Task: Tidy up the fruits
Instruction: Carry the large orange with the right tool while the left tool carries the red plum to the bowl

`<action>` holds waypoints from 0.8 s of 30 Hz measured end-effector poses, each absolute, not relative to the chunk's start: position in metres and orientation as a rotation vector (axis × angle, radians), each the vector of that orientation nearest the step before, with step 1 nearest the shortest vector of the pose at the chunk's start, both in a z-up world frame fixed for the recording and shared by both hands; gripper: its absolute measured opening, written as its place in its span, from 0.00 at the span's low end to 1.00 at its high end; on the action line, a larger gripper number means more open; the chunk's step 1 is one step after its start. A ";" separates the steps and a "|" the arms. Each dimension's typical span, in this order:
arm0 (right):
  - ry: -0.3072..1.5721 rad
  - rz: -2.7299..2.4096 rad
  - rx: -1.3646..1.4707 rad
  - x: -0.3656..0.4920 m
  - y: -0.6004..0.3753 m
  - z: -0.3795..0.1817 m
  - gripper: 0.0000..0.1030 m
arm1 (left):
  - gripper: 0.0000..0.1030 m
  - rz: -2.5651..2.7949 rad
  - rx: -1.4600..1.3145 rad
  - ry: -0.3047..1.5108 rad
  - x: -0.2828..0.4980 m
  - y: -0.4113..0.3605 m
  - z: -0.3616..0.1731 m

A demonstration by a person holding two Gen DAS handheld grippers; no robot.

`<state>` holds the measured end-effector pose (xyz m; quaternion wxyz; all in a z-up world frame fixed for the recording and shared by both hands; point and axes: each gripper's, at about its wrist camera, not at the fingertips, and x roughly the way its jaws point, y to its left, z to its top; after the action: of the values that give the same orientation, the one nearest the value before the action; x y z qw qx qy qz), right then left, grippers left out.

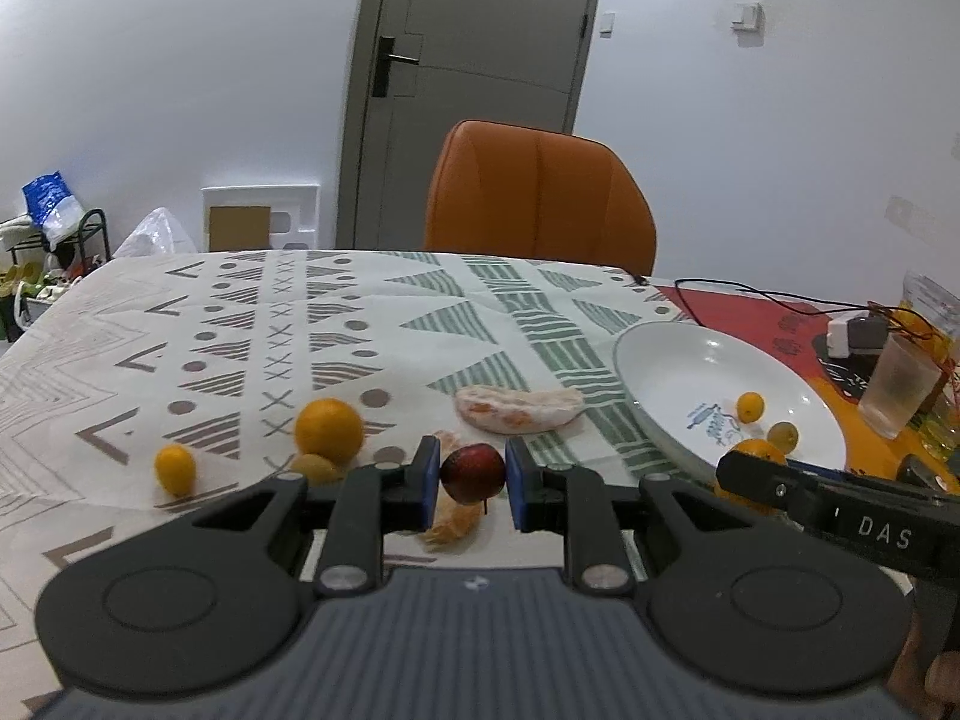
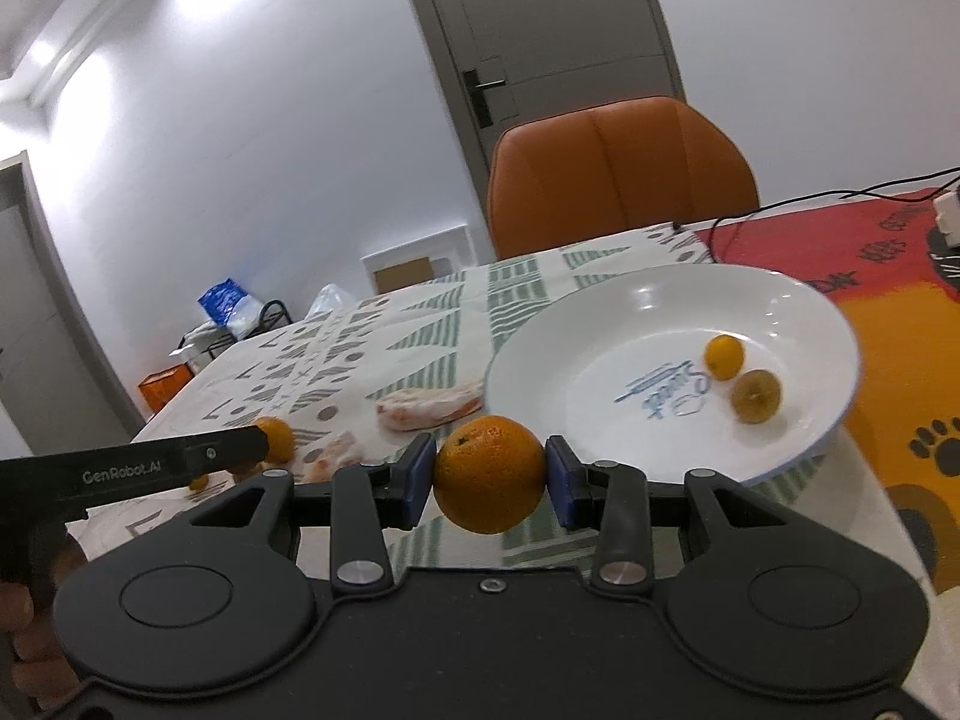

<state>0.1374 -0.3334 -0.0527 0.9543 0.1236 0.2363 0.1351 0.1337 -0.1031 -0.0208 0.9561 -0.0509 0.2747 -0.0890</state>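
Over surface: left gripper [image 1: 469, 483] jaws pinch small red fruit [image 1: 472, 473], right gripper [image 2: 487, 481] jaws clamp orange [image 2: 489, 473]; plate [image 2: 798, 300] at 1 o'clock. Round fruit may squirt out, roll away.

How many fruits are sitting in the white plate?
2. A small yellow-orange fruit lies near the middle of the white plate, and a duller brownish-yellow fruit lies beside it, closer to the rim. Nothing else shows inside.

A dark red fruit [image 1: 472, 473] and an orange [image 2: 489, 474] hang clamped above the table; two small citrus [image 2: 724, 357] lie at the plate's [image 2: 600, 300] three o'clock.
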 end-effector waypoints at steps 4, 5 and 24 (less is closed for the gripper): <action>0.474 0.253 0.260 0.137 -0.343 -0.053 0.36 | 0.21 -0.195 -0.094 0.554 0.135 -0.112 -0.020; 0.475 0.246 0.264 0.137 -0.345 -0.054 0.36 | 0.21 -0.198 -0.092 0.553 0.135 -0.113 -0.019; 0.465 0.144 0.297 0.141 -0.372 -0.058 0.46 | 0.21 -0.246 -0.070 0.547 0.143 -0.138 -0.018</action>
<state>0.1413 -0.3720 -0.0576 0.9596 0.1465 0.2295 0.0712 0.1427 -0.1384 -0.0175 0.9547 -0.0344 0.2696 -0.1212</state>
